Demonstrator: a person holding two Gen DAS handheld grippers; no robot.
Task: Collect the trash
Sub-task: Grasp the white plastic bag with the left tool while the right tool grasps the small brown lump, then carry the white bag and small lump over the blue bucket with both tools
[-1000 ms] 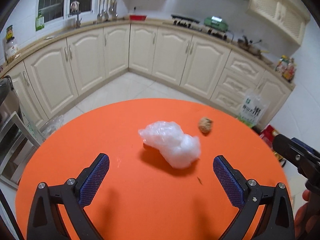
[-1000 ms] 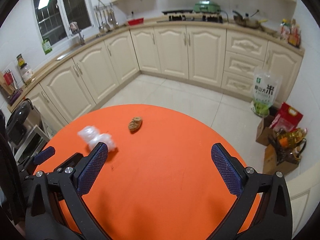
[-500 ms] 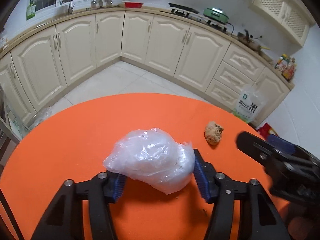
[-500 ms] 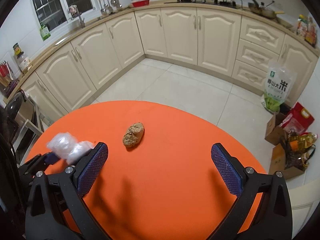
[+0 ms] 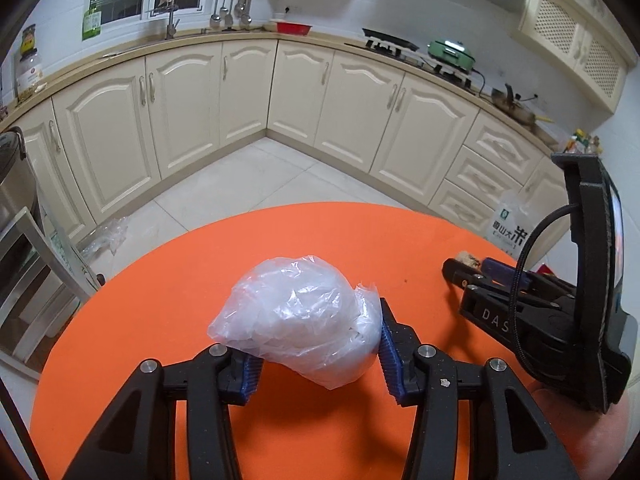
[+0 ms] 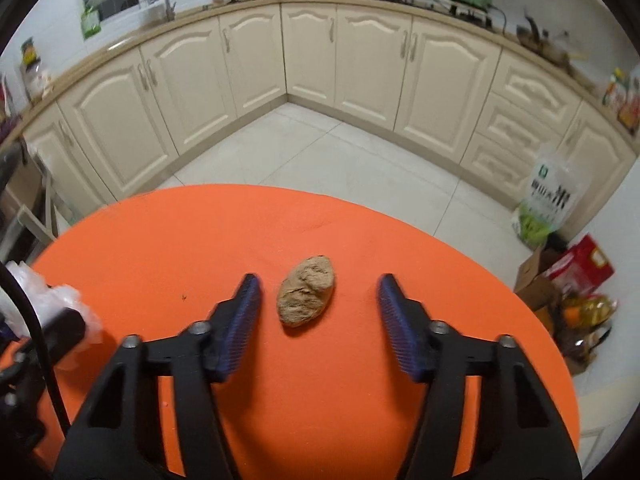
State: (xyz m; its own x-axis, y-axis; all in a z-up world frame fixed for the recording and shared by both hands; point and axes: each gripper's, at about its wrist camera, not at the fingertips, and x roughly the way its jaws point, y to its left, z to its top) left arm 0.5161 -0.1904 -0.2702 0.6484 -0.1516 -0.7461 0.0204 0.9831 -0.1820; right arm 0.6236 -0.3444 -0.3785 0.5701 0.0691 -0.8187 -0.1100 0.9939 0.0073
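Observation:
A crumpled clear plastic bag (image 5: pixel 304 328) lies on the round orange table (image 5: pixel 192 280). My left gripper (image 5: pixel 316 344) has a blue pad pressed into each side of the bag, and its jaws are still closing. A brown crumpled lump (image 6: pixel 307 295) rests on the table (image 6: pixel 200 232) between the fingers of my right gripper (image 6: pixel 318 282). That gripper's jaws are closing too, with a gap left on each side of the lump. In the left wrist view the right gripper (image 5: pixel 472 276) sits at the right, the lump (image 5: pixel 466 258) just past its tips. The bag (image 6: pixel 60 300) shows at the right wrist view's left edge.
Cream kitchen cabinets (image 5: pixel 340 112) wrap around the tiled floor beyond the table. A rice bag (image 6: pixel 548 204), a red box (image 6: pixel 580 268) and cartons stand on the floor at the right. A loose plastic bag (image 5: pixel 106 236) and a metal rack (image 5: pixel 24 264) are at the left.
Both grippers moved forward over the table. The left one closed onto the plastic bag. The right one came down around the brown lump and its fingers narrowed from wide open.

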